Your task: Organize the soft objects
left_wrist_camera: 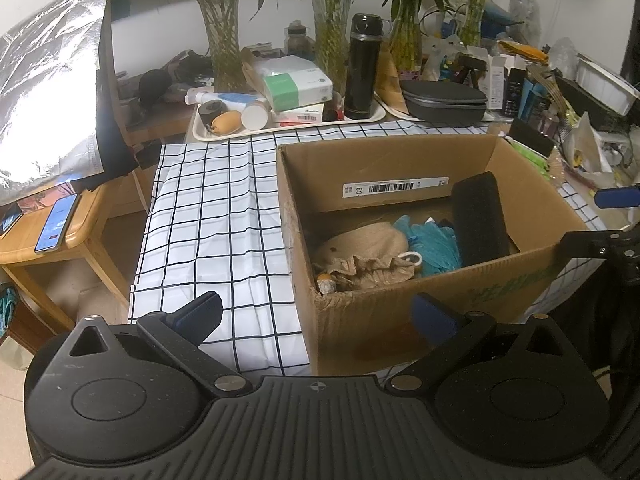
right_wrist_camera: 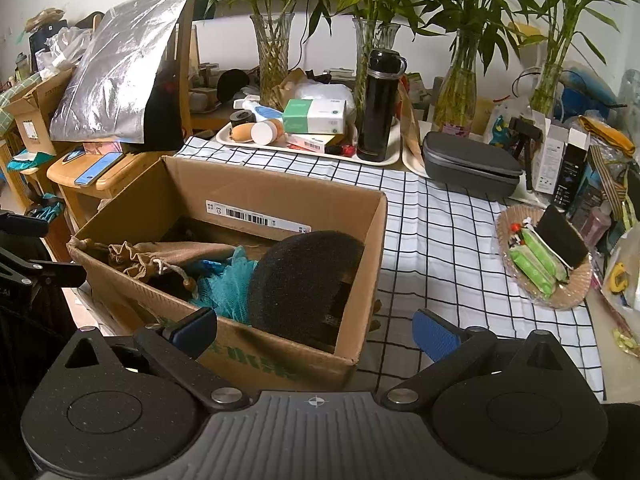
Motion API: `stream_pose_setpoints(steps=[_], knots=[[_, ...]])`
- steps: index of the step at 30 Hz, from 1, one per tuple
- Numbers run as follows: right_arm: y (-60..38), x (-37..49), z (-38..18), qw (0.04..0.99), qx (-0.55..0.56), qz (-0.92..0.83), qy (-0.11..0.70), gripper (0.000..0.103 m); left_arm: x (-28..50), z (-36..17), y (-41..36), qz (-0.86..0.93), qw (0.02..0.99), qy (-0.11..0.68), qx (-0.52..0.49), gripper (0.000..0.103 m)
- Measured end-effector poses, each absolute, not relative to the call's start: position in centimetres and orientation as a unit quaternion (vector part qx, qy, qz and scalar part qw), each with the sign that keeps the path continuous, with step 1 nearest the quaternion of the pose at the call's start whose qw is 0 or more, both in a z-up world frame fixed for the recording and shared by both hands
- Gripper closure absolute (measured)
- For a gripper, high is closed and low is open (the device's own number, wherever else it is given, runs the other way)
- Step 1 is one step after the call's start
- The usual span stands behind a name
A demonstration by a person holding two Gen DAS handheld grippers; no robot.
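An open cardboard box [left_wrist_camera: 400,168] [right_wrist_camera: 360,248] stands on the checked tablecloth [left_wrist_camera: 208,216] [right_wrist_camera: 448,248]. Inside lie a tan drawstring pouch [left_wrist_camera: 360,256] [right_wrist_camera: 168,256], a teal mesh sponge [left_wrist_camera: 432,244] [right_wrist_camera: 228,284] and a black foam block [left_wrist_camera: 480,216] [right_wrist_camera: 304,280] leaning on the right wall. My left gripper [left_wrist_camera: 320,314] hovers open in front of the box's near-left corner, holding nothing. My right gripper [right_wrist_camera: 316,334] hovers open at the box's near-right corner, also holding nothing. Part of the right gripper shows at the right edge of the left wrist view.
A tray [left_wrist_camera: 280,126] [right_wrist_camera: 304,148] with a black flask [left_wrist_camera: 362,68] [right_wrist_camera: 378,108], boxes and bottles sits behind, beside a grey case [left_wrist_camera: 444,100] [right_wrist_camera: 472,164] and glass vases of bamboo. A woven basket [right_wrist_camera: 544,260] holds green packets. A wooden side table [left_wrist_camera: 52,240] with a phone stands left.
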State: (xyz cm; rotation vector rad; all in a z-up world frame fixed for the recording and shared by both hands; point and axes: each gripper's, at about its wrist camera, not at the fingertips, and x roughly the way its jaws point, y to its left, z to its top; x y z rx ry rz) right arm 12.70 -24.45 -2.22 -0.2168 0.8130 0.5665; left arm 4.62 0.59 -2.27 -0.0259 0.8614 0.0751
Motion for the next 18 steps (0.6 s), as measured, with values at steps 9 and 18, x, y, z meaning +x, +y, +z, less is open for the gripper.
stream_pose_setpoints(steps=[9, 18], knots=[[-24.42, 12.70, -2.23, 0.874, -0.104, 0.271, 0.389, 0.000, 4.62, -2.25, 0.61, 0.036, 0.908, 0.417, -0.013, 0.000], [-24.37, 12.64, -2.22, 0.874, -0.105, 0.271, 0.389, 0.000, 4.18, -2.11, 0.02, 0.038, 0.912, 0.409, -0.007, 0.000]])
